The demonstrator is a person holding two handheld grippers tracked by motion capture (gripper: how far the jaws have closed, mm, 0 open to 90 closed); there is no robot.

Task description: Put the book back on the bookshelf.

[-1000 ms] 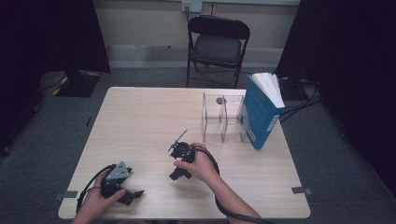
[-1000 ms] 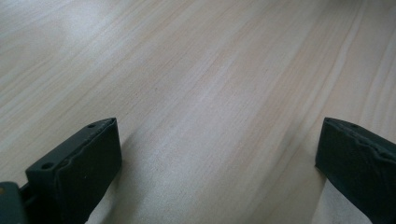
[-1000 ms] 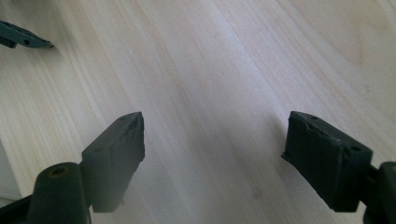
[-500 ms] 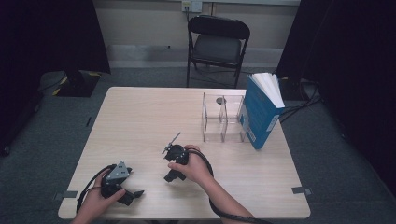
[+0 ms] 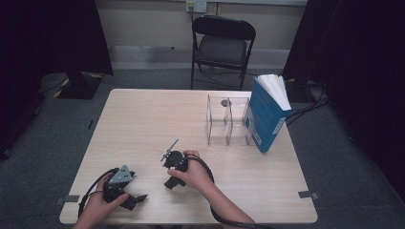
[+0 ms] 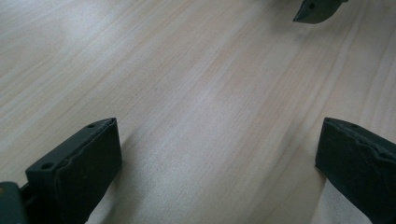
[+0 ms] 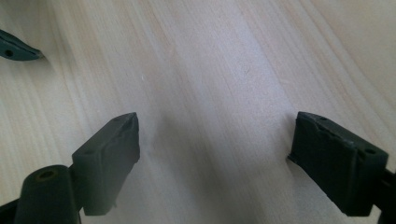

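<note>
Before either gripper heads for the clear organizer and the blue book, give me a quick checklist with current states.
1. Left gripper jaws open, nothing between them: ok.
2. Right gripper jaws open, nothing between them: ok.
3. Both grippers low over bare table, apart from each other: ok.
4. Clear organizer upright: ok.
5. Blue book upright beside the organizer, pages fanned; whether they touch: cannot tell.
6. Small dark thing at the organizer's far end, identity: cannot tell.

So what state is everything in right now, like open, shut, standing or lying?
Left gripper: jaws open, holding nothing, low over the table.
Right gripper: jaws open, holding nothing.
Blue book: standing upright, pages fanned at the top.
Clear organizer: upright beside the book.
Folding chair: unfolded, unoccupied.
</note>
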